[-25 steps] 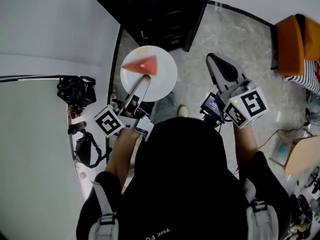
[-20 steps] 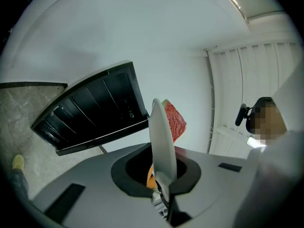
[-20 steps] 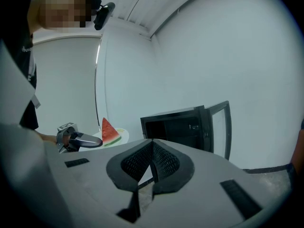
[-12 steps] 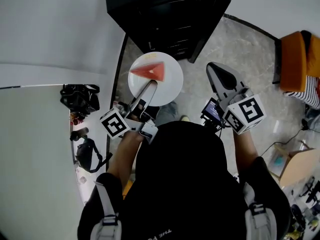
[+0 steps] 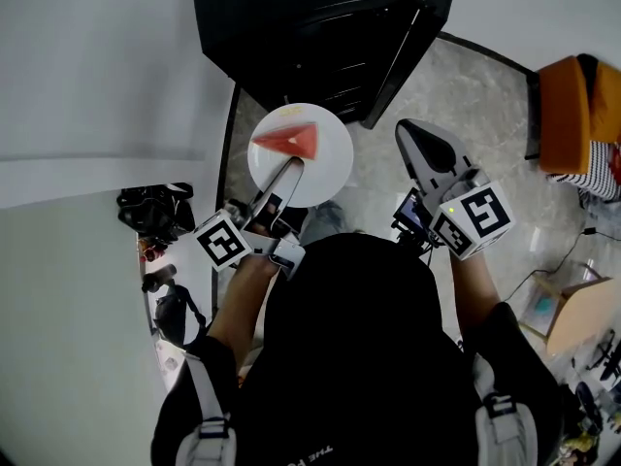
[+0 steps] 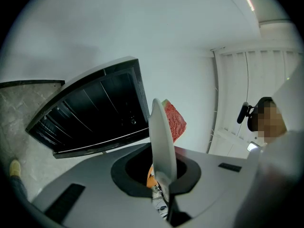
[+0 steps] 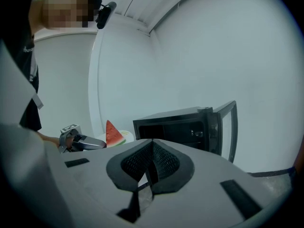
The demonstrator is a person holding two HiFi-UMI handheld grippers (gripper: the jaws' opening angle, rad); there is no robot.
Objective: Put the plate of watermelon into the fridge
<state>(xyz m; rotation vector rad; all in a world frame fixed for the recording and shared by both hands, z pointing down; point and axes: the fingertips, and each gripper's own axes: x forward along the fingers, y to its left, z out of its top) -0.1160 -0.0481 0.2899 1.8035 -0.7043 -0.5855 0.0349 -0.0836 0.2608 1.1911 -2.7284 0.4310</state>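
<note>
Here, the left gripper (image 5: 283, 181) is clamped on the near rim of the white plate (image 5: 328, 159), the watermelon wedge (image 5: 288, 140) riding on top, just short of the open black fridge (image 5: 291, 27) at twelve o'clock, its door (image 5: 412, 47) swung out toward one o'clock. The right gripper (image 5: 424, 146), at three o'clock of the plate, has its jaws pressed together on nothing. The carry likely wants a slow, level push straight in — held by the rim alone, the plate could droop and the wedge slide

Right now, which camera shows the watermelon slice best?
The head view: the whole watermelon slice lies on its plate. Left gripper view: half hidden behind the edge-on plate. Right gripper view: small, distant.
</note>
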